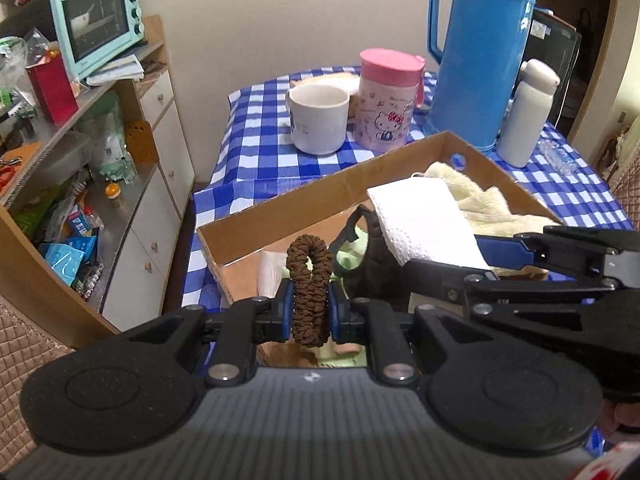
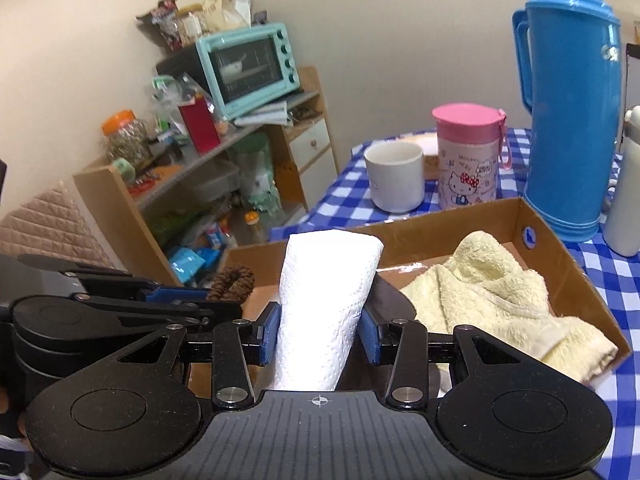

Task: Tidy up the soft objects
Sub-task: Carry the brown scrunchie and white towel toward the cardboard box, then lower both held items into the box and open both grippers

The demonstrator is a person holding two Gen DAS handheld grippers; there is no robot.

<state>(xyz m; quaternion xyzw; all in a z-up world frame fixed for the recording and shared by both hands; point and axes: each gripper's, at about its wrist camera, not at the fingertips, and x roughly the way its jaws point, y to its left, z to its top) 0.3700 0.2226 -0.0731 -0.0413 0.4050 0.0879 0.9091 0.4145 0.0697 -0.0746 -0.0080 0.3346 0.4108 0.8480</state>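
My left gripper (image 1: 310,304) is shut on a brown hair scrunchie (image 1: 310,280) and holds it over the near left part of the cardboard box (image 1: 280,204). My right gripper (image 2: 318,322) is shut on a folded white paper towel (image 2: 324,300) above the box (image 2: 440,220). The towel also shows in the left wrist view (image 1: 420,220), held by the right gripper (image 1: 452,258). A pale yellow towel (image 2: 492,292) lies in the right half of the box. A dark and green cloth item (image 1: 356,248) lies inside the box under the grippers.
On the blue checked tablecloth (image 1: 248,136) behind the box stand a white mug (image 1: 318,118), a pink Hello Kitty cup (image 1: 386,100), a tall blue thermos (image 1: 480,52) and a white bottle (image 1: 528,112). A cluttered wooden shelf with a mint toaster oven (image 1: 100,20) stands left.
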